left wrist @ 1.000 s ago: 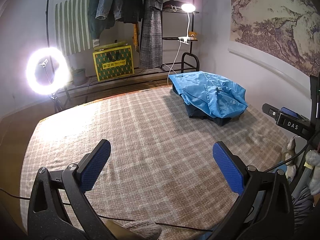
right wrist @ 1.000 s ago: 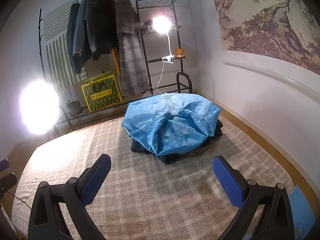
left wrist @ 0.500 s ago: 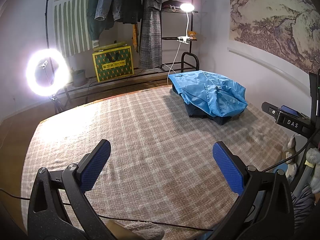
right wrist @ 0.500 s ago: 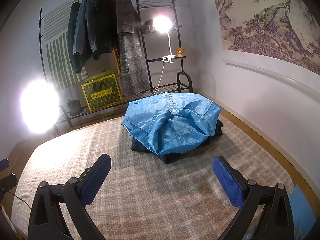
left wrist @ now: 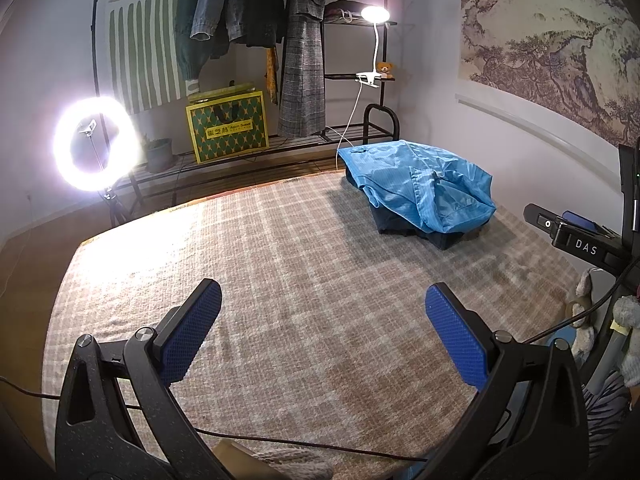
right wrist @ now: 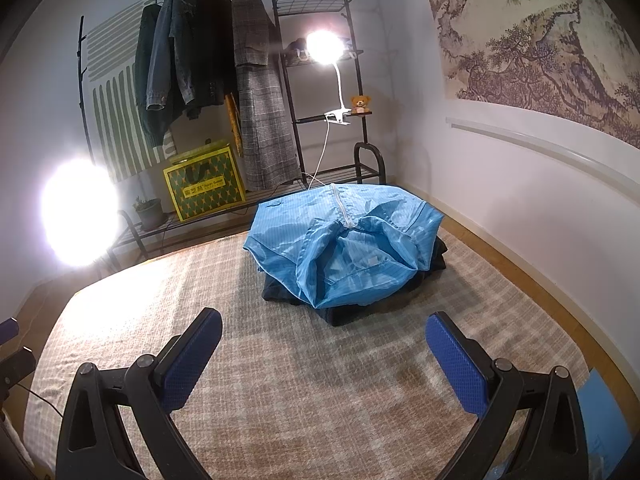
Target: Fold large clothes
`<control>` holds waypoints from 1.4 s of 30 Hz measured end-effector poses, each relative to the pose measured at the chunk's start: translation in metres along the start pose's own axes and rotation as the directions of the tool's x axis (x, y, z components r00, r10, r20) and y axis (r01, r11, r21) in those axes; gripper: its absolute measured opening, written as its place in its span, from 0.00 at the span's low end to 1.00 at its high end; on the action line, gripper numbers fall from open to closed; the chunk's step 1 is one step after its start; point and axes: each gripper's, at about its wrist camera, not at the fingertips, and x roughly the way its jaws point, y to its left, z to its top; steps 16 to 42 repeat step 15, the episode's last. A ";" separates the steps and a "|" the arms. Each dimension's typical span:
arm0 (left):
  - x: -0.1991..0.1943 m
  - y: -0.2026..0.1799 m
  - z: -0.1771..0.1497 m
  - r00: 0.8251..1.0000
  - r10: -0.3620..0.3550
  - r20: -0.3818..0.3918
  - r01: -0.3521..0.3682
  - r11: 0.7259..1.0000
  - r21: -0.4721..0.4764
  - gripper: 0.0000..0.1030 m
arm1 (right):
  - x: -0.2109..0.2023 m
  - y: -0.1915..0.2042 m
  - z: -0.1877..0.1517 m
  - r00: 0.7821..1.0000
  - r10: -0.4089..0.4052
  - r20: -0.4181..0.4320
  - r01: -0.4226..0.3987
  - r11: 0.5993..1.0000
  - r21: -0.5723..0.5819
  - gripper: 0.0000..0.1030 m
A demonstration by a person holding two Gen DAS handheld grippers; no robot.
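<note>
A crumpled light-blue jacket [right wrist: 344,244] lies heaped on a dark garment [right wrist: 348,308] at the far right of a plaid-covered bed [right wrist: 280,380], near the wall. The right wrist view faces the pile head-on and shows the jacket's white zipper [right wrist: 341,208] running down its middle; the left wrist view catches the same jacket [left wrist: 420,184] from the side, farther off, with the zipper out of sight. Both grippers hover over bare plaid, well apart from the clothes: the left gripper [left wrist: 323,330] and the right gripper [right wrist: 324,354] each stand spread wide, blue pads [right wrist: 188,364] holding nothing. Only the left view takes in a black device marked "DAS" [left wrist: 580,240] at the bed's right edge. Behind the bed, a clothes rack [right wrist: 248,92] hung with coats, a yellow-green bag [right wrist: 204,186], a ring light [left wrist: 96,144] and a clip lamp [right wrist: 326,46] line the wall.
</note>
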 end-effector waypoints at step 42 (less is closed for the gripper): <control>-0.005 0.007 -0.003 1.000 0.016 0.018 -0.016 1.000 0.000 1.00 | 0.000 0.000 0.000 1.000 -0.001 0.001 0.001 1.000 0.001 1.00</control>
